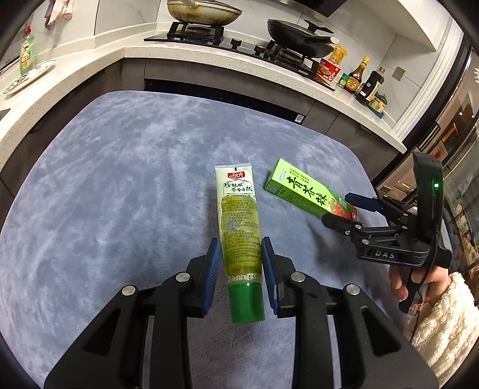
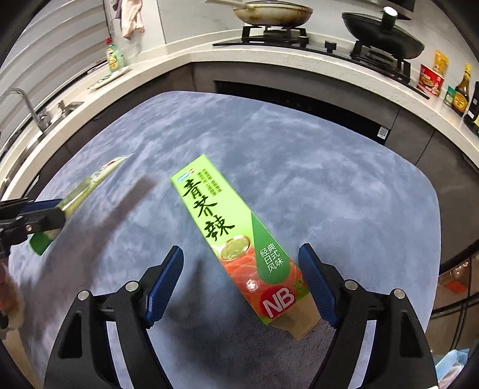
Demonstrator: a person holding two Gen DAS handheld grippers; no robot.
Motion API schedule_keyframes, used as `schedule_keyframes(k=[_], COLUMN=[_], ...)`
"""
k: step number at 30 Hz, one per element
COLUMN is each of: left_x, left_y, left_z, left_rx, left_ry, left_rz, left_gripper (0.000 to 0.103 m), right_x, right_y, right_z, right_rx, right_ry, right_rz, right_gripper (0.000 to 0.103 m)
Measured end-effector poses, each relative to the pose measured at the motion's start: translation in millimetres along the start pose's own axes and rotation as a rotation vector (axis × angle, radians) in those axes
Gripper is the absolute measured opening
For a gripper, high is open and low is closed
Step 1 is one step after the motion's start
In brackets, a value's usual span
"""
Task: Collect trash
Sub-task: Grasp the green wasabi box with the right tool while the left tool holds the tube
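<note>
A green-capped wasabi tube [image 1: 239,233] lies on the blue-grey mat [image 1: 119,179]. My left gripper [image 1: 241,254] is closed on the tube's lower body, both blue pads against its sides. The tube also shows at the left of the right wrist view [image 2: 80,191], lifted off the mat. A green wasabi carton [image 2: 239,239] lies on the mat, with its open flap end nearest me. My right gripper [image 2: 241,269] is open, its jaws on either side of the carton's near end, apart from it. The carton also shows in the left wrist view [image 1: 305,188].
A kitchen counter [image 1: 209,68] curves behind the mat with a gas hob, a frying pan [image 1: 203,12] and a black wok [image 1: 299,36]. Sauce bottles [image 1: 359,74] stand at the right. A sink and tap [image 2: 27,104] are at the left.
</note>
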State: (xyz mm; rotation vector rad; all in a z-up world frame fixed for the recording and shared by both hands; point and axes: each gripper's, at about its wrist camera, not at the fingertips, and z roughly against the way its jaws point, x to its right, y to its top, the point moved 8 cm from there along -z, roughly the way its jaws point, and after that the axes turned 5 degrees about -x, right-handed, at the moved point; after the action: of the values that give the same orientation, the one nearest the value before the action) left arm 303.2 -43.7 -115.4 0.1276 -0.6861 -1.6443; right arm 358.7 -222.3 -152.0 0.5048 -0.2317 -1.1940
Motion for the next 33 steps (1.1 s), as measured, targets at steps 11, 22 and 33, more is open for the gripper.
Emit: schedule_keyframes(k=[11, 22, 33], left_x=[3, 33, 138], left_y=[-9, -27, -65], left_z=[-4, 20, 43], left_rx=[-0.017, -0.01, -0.025], left_ry=[0.01, -0.034, -0.163], left_rz=[0.001, -0.057, -0.235], left_gripper=[0.027, 0.027, 0.027], right_x=[15, 16, 31], right_y=[-13, -63, -162], right_z=[-3, 67, 173], right_rx=[-0.056, 0.028, 0.174], right_ry=[-0.119, -0.053, -0.106], right_rz=[-0.031, -0.318, -0.634], right_gripper=[0.05, 0.038, 0.036])
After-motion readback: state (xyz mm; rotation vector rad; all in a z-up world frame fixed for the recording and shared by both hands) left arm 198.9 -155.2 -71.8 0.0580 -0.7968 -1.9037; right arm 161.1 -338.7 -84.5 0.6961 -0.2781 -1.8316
